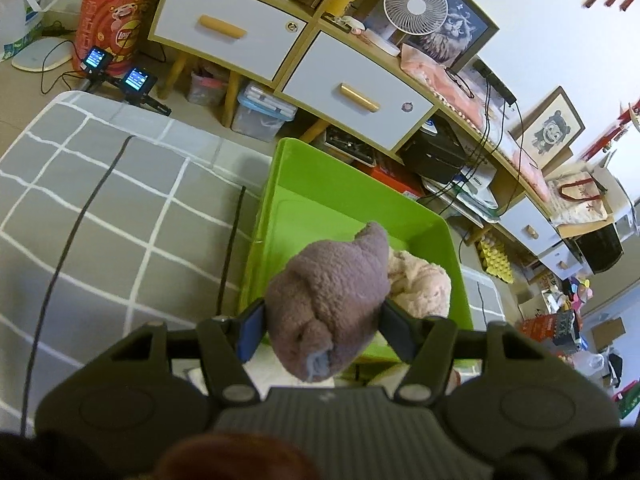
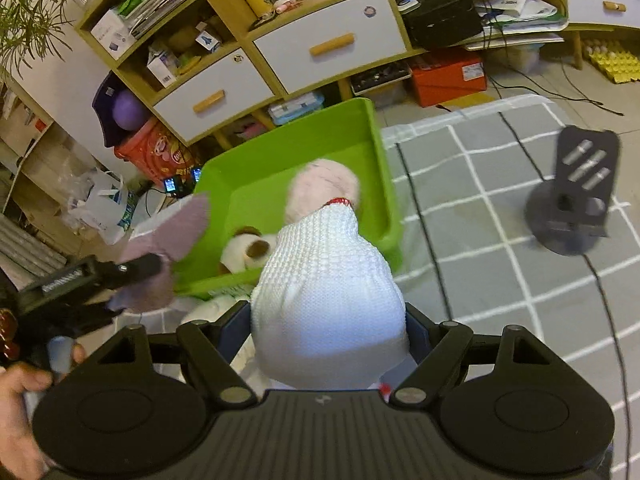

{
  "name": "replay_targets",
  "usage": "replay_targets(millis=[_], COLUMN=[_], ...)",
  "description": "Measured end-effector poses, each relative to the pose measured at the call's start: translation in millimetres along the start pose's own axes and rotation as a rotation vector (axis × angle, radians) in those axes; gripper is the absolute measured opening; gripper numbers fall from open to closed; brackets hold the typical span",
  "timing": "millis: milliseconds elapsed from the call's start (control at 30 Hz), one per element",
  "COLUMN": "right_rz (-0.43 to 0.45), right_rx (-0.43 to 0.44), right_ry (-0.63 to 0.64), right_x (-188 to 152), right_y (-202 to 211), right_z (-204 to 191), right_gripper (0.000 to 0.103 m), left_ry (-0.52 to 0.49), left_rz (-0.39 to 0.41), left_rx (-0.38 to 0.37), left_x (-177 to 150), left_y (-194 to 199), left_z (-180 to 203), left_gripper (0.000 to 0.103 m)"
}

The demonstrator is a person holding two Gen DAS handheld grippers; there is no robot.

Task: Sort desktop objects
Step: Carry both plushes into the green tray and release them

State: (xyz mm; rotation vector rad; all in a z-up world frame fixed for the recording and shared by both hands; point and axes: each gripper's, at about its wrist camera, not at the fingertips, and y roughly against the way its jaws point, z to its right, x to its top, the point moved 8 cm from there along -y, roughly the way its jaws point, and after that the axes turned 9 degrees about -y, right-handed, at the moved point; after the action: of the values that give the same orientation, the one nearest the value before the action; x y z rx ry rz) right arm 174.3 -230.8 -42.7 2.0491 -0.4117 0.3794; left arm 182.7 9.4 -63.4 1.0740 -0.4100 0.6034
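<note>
purple plush: fuzzy, limp, nose end drooping; left hand-held gripper pinching it, hanging over near rim of green bin.
white-knit plush: right hand-held gripper clamping its body, pink head over bin.
risk: both crowding same spot w/ cream plush inside; soft grip slipping, toy dropping outside onto grey checked cloth.

Two grippers each clamp one soft toy, mauve left, white-knitted right, while ahead of them one green bin holds two more plush toys.
</note>
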Motion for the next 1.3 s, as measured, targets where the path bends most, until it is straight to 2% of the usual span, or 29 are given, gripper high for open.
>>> replay_targets(millis=[400, 500, 667, 767, 867, 1033, 1300], right_rz=[0.079, 0.095, 0.112, 0.120, 0.139, 0.165, 0.172], right_rx=[0.046, 0.042, 0.025, 0.031, 0.057, 0.133, 0.155], right_ry=[-0.092, -0.099, -0.081, -0.104, -0.120, -0.150, -0.190], right_x=[24.2, 34.5, 48.8, 60.2, 72.7, 83.2, 89.3], right_y=[-18.9, -24.3, -43.5, -58.3, -70.6, -92.1, -117.0], right_z=[-21.6, -27.9, -37.1, -39.9, -46.4, -55.8, -62.5], right_gripper=[0.079, 0.079, 0.079, 0.079, 0.079, 0.079, 0.079], left_ry=[0.098, 0.081, 0.044, 0.044, -0.001, -0.057, -0.100], left_rz=[0.041, 0.051, 0.079, 0.057, 0.046, 0.027, 0.015], left_rx=[0.013, 0.032, 0.021, 0.010, 0.037, 0.025, 0.022], left_x=[1.0, 2.0, 4.7, 1.0, 0.6, -0.8, -2.8], left_y=[-26.8, -32.0, -38.4, -45.8, -47.7, -48.9, -44.2], left_z=[-6.9, -6.2, -1.1, 1.2, 5.4, 11.2, 14.2], left_gripper=[0.059, 0.059, 0.057, 0.055, 0.055, 0.055, 0.057])
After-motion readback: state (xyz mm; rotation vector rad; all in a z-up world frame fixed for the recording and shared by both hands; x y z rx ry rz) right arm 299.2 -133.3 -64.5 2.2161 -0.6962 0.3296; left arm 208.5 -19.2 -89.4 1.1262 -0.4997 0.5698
